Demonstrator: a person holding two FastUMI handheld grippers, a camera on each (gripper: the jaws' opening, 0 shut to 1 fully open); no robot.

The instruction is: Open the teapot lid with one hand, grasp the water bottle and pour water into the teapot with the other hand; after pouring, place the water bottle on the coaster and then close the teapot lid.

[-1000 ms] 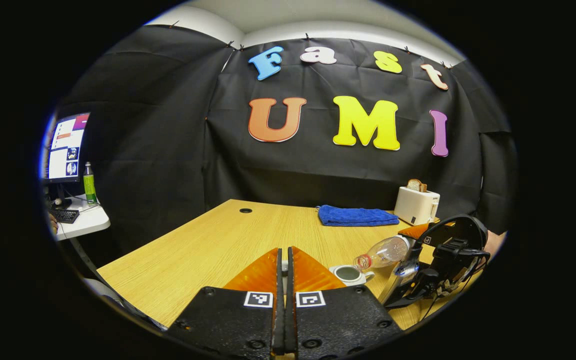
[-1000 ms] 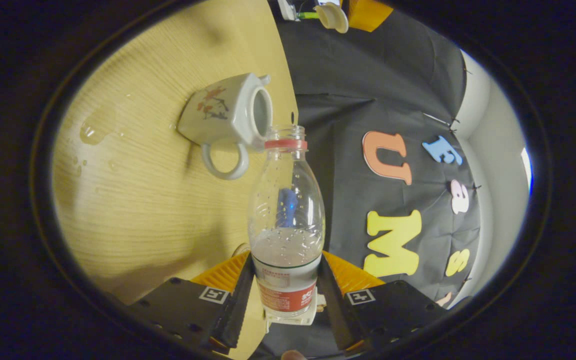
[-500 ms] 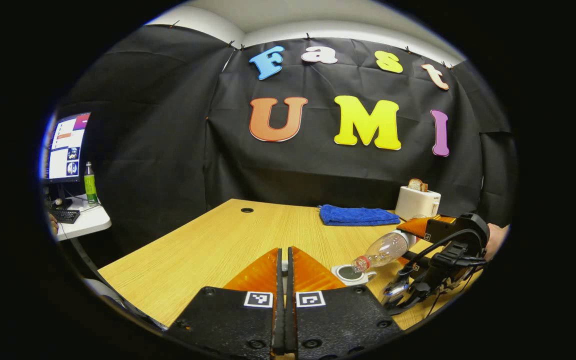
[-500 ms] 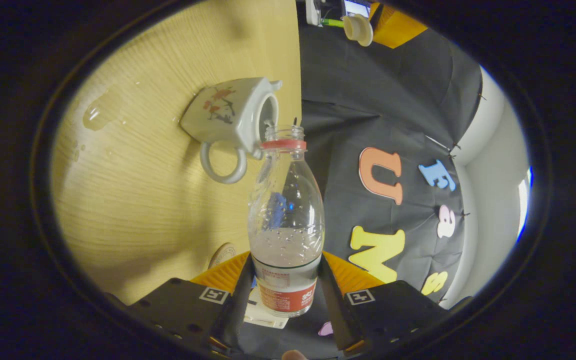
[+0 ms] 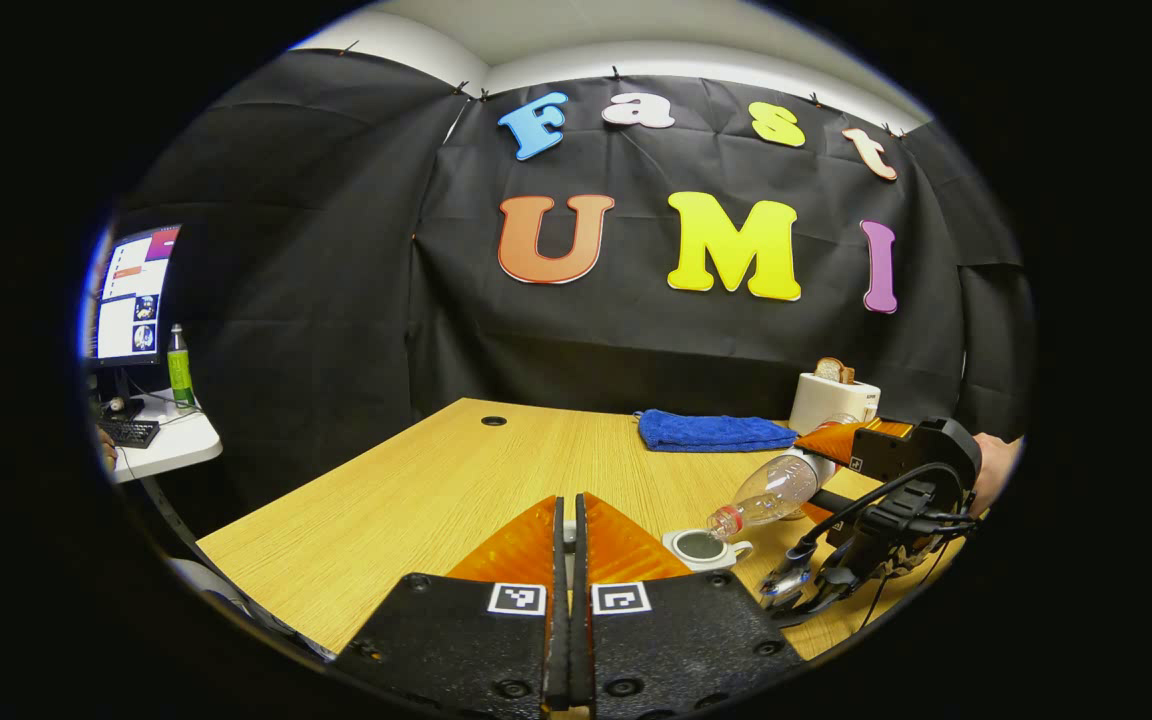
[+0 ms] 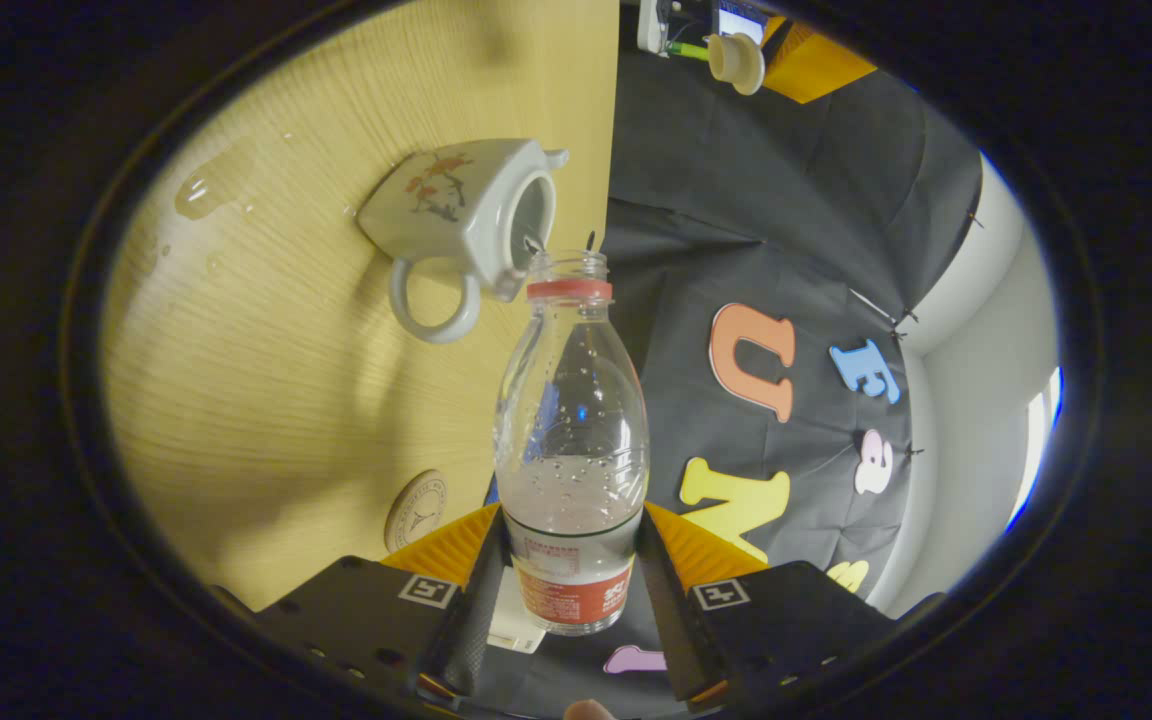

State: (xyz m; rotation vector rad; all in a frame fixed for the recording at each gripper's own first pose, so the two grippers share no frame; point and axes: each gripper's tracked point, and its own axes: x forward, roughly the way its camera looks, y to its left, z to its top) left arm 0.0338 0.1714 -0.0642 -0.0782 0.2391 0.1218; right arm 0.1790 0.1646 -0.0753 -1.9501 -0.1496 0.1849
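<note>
Right gripper (image 6: pixel 570 590) clamps the water bottle (image 6: pixel 572 440) at its label, tipped neck-first over the open teapot (image 6: pixel 456 215) (some water left inside). Teapot sits on the surface (image 6: pixel 266 400); coaster (image 6: pixel 416 508) near it. Left gripper (image 5: pixel 566 560) is pinched together on the teapot lid (image 6: pixel 734 57), well above the teapot.

right tool (image 6: pixel 571 590) grips tilted water bottle (image 6: pixel 571 440) near open teapot (image 6: pixel 461 215).
</note>
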